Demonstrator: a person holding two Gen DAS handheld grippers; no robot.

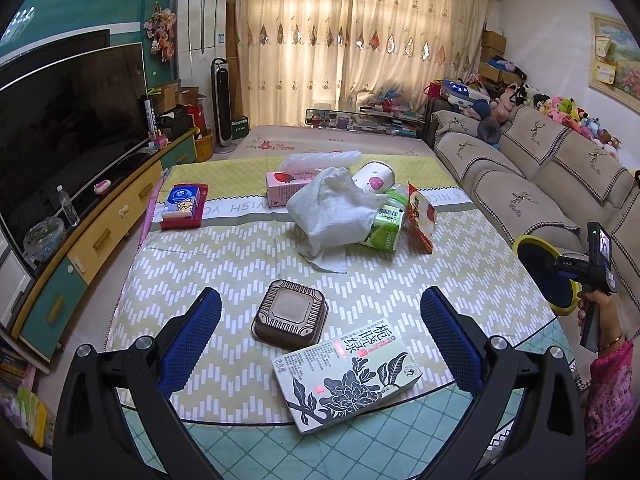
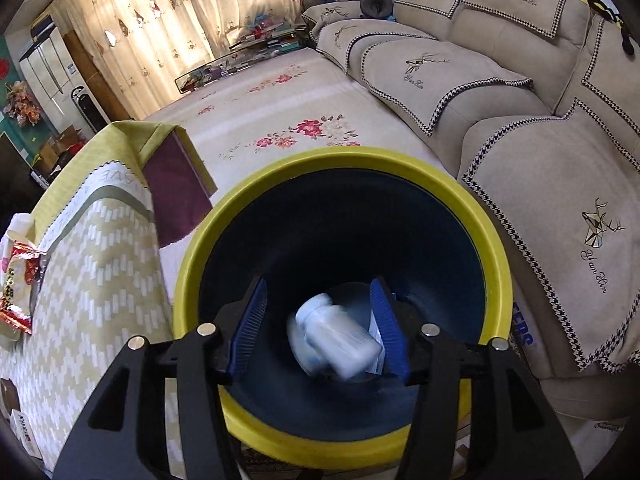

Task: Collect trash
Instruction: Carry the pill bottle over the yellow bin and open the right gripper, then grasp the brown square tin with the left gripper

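My left gripper [image 1: 320, 320] is open and empty above the near part of the table, its blue fingers either side of a brown plastic tray [image 1: 290, 319]. A trash pile lies farther back: crumpled white tissue [image 1: 332, 212], a green drink carton [image 1: 386, 228], a paper cup [image 1: 374, 178], a red snack wrapper [image 1: 422, 216], a pink carton [image 1: 286, 186]. My right gripper [image 2: 320, 320] is open over the dark bin with a yellow rim [image 2: 496, 256]. A blurred white bottle [image 2: 336, 336] lies between the fingers inside the bin, free of both pads. The bin also shows in the left wrist view [image 1: 546, 276].
A book [image 1: 346, 376] lies at the table's near edge. A red tissue box [image 1: 182, 206] stands at the left. A TV [image 1: 68, 128] on a cabinet runs along the left. A sofa [image 2: 520, 120] stands to the right of the bin, flowered floor beyond.
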